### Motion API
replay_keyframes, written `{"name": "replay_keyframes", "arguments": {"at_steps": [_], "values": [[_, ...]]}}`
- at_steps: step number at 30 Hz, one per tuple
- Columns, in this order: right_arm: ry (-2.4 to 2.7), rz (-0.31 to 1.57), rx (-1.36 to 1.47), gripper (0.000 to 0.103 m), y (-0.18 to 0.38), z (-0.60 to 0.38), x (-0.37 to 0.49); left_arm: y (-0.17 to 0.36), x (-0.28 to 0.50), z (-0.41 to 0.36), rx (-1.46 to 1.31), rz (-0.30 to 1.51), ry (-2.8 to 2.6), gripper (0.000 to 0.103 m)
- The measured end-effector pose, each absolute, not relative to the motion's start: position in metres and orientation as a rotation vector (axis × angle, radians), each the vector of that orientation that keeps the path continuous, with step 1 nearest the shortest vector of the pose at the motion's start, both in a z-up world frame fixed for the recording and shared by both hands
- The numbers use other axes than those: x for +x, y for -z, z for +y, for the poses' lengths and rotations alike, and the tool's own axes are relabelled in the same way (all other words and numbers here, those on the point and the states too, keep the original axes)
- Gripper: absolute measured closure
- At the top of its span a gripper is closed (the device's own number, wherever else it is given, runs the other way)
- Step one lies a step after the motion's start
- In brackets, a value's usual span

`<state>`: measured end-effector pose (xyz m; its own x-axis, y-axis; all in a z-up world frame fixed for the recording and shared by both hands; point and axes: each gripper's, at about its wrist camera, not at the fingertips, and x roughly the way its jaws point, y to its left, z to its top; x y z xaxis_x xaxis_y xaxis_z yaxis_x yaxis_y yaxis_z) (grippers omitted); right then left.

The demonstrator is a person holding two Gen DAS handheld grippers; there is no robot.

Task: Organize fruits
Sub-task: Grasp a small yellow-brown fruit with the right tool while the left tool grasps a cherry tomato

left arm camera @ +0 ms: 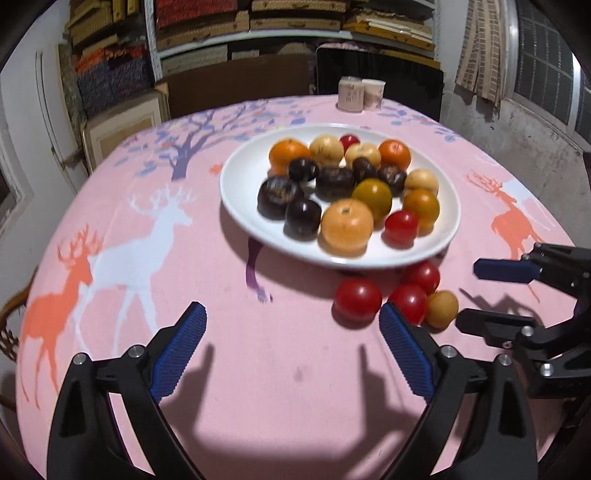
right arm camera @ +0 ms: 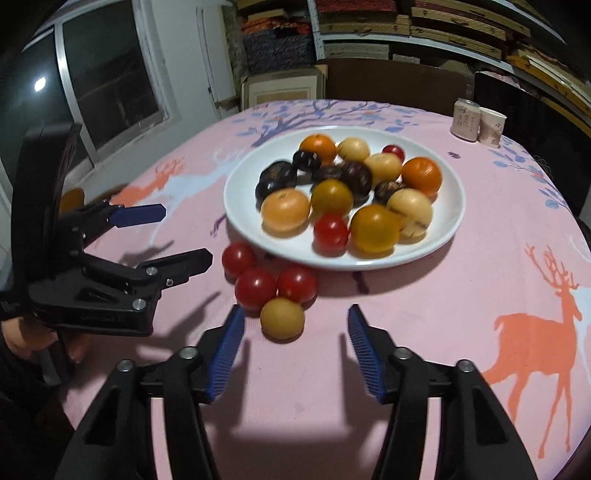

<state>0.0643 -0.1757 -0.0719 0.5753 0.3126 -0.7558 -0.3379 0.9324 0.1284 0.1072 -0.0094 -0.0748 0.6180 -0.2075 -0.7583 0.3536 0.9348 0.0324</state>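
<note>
1. Now both grippers hover empty: left gripper [left arm camera: 291, 332] fingers wide apart, right gripper [right arm camera: 295, 332] fingers apart too.
2. Fruits fill the white plate [right arm camera: 240, 192] on the table [right arm camera: 424, 314] (pink cloth); three red tomatoes [right arm camera: 255, 288] and a tan fruit [right arm camera: 282, 318] lie beside it.

The plate [left arm camera: 243, 192] hides its underside support; piled fruits [right arm camera: 332, 184] look blurred.

shelves [left arm camera: 295, 22] w/ stacked boards at back | window [right arm camera: 107, 77] dark | pink deer tablecloth [left arm camera: 258, 369]

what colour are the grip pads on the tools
Blue, ribbed pads on black frames, clearest in the left wrist view.
</note>
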Motion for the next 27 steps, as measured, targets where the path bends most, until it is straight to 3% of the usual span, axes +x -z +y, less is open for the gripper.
{"name": "replay_keyframes", "arguments": {"at_steps": [1,6,9,27], "values": [[-0.376,0.877,-0.043,0.061,0.074,-0.174,0.065,0.077,0.106,-0.008,0.181,0.856,0.323,0.011],[-0.373,0.915,-0.04,0.06,0.081,-0.165,0.079,0.078,0.1,-0.006,0.206,0.859,0.31,0.011],[-0.393,0.933,-0.054,0.074,0.084,-0.157,0.079,0.078,0.1,-0.006,0.209,0.864,0.31,0.011],[-0.407,0.876,0.044,0.074,0.078,-0.179,0.043,0.095,0.131,-0.043,0.304,0.896,0.312,0.011]]}}
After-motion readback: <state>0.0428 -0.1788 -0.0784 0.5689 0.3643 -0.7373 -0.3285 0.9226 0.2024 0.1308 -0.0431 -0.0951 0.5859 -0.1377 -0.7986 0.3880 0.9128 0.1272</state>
